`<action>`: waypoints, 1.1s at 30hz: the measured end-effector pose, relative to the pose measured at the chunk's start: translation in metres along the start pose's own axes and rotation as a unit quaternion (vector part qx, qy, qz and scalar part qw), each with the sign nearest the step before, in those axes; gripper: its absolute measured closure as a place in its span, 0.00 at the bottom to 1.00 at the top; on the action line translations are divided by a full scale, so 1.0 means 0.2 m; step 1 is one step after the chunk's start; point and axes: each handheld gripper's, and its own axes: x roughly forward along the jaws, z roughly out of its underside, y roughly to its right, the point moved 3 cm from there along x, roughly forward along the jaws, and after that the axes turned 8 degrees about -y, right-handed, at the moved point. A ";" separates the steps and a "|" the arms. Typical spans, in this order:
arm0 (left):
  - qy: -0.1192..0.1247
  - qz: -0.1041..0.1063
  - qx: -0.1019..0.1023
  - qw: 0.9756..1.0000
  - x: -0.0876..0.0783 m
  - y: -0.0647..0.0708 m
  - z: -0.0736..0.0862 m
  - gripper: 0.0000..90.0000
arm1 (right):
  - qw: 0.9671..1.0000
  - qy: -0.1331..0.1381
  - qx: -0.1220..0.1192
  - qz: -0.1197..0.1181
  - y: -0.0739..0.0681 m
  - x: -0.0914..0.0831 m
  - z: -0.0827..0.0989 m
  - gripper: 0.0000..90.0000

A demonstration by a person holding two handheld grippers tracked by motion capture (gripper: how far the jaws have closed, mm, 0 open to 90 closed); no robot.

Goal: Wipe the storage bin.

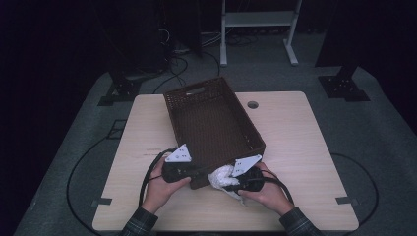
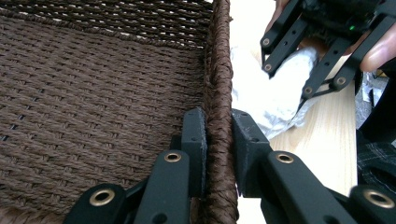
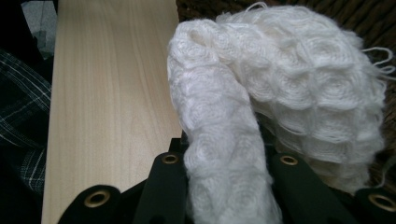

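Clamped in the right claw, a fluffy white knitted cloth hangs just outside the near wall of the brown woven wicker basket. Left claw pinches that basket's rim, probably steadying it on the pale wooden tabletop so the cloth can go in.

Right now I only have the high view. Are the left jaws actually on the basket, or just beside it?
Observer: On it. The left gripper clamps the basket rim, one jaw inside the wall, one outside.
Operator: And the white thing by the right hand?
Observer: A fuzzy white knit cloth; the right gripper is shut on a fold of it.
Operator: Is it in the basket yet?
Observer: No, it sits outside, against the wall over the table.
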 end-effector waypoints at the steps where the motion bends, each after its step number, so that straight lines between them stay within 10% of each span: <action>1: 0.000 0.000 0.000 1.000 0.00 0.00 0.00 0.85 | 1.000 -0.001 0.004 -0.002 0.00 0.01 0.00 0.83; 21: -0.002 -0.001 -0.001 1.000 0.00 0.00 0.00 0.85 | 0.999 -0.036 0.003 -0.026 -0.02 0.10 0.05 0.82; 33: -0.002 -0.001 -0.002 1.000 0.00 0.00 0.00 0.86 | 1.000 -0.006 -0.016 -0.022 -0.06 0.07 -0.01 0.82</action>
